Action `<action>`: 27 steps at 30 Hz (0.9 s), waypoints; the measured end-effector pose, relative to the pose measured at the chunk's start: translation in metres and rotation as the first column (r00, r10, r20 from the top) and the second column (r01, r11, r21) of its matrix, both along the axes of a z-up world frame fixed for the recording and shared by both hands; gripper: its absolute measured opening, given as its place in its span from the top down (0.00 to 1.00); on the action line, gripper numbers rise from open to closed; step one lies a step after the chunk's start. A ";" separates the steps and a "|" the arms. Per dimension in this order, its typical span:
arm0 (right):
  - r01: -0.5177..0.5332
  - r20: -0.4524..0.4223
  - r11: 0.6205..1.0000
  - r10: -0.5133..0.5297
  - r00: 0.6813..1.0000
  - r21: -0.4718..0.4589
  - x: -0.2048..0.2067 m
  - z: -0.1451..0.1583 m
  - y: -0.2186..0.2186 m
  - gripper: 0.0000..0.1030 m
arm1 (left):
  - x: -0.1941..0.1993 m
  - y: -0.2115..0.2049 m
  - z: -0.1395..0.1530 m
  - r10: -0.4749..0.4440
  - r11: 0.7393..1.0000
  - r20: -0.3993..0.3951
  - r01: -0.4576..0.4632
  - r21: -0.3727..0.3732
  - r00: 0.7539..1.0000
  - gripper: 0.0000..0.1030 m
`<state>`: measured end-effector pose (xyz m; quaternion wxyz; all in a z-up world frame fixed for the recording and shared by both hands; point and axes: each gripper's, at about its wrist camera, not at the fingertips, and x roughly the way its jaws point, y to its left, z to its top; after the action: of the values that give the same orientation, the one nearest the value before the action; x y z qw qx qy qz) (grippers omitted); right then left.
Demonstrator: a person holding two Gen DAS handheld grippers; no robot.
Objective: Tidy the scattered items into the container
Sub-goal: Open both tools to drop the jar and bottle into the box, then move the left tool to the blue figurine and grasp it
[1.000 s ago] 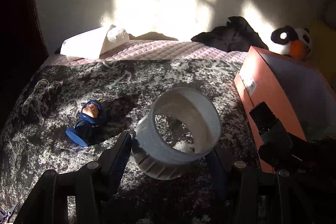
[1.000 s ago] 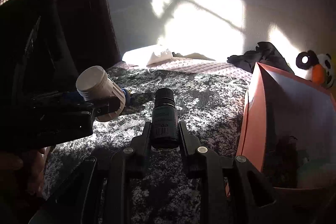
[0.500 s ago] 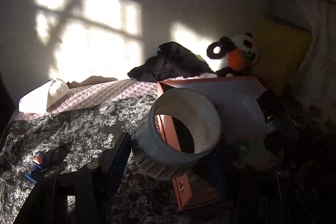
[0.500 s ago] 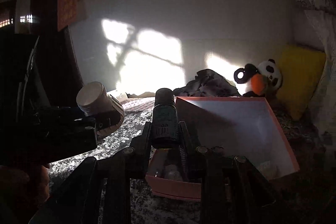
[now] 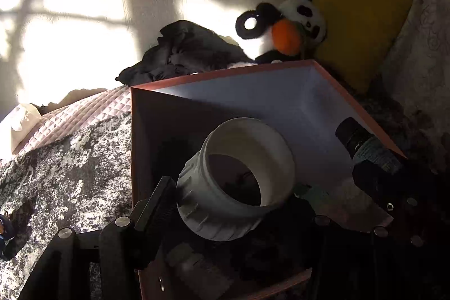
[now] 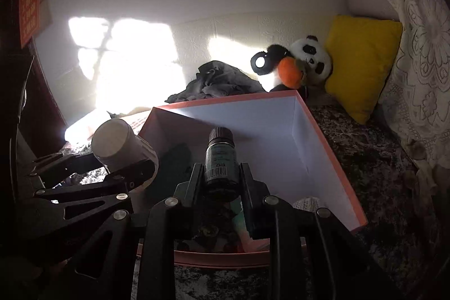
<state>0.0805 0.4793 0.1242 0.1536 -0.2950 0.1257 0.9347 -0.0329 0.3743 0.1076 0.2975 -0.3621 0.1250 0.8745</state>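
Bed with a mottled grey-white blanket (image 5: 70, 173), white wall with window-shaped sun patches. Upper right of frame: yellow pillow (image 6: 362, 61), plush panda (image 6: 306, 58), crumpled dark cloth (image 5: 185, 52) left of it.

Box (image 6: 323, 148): rigid card, pink outside, smooth pale interior, open top, sits centre frame on the blanket. Dark items lie in its shadowed near end; can't identify them.

Left gripper (image 5: 233, 196) is clamped on a white plastic jar (image 5: 239, 182): cylindrical, ribbed band near the gripped end, hollow open mouth facing the left wrist camera. Its long axis tilts up and away, flat closed end (image 6: 112, 139) pointing toward the wall. It hangs over the box's left near part.

Right gripper (image 6: 220, 179) is closed tight on a small dark bottle (image 6: 220, 162): round, glossy, ridged black cap, printed label with barcode. Long axis runs along the fingers, cap forward toward the box's far wall. It's held above the box's near end.
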 end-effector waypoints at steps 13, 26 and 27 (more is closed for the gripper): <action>0.024 -0.042 0.999 -0.025 0.999 -0.029 -0.010 -0.005 0.004 0.37 | -0.019 -0.026 -0.001 0.053 0.998 0.022 -0.054 0.039 0.998 0.20; -0.197 -0.060 0.980 0.198 0.978 0.037 -0.054 -0.005 -0.118 0.34 | -0.058 -0.191 0.001 0.294 0.954 0.020 -0.294 0.064 0.956 0.17; -0.214 -0.052 0.976 0.216 0.975 0.039 -0.060 -0.007 -0.128 0.34 | -0.063 -0.207 -0.004 0.315 0.947 0.027 -0.316 0.061 0.949 0.17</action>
<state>0.0201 0.3511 0.1171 0.0529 -0.2782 0.0816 0.9556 -0.0955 0.1675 0.1036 0.1662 -0.3751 0.0348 0.9113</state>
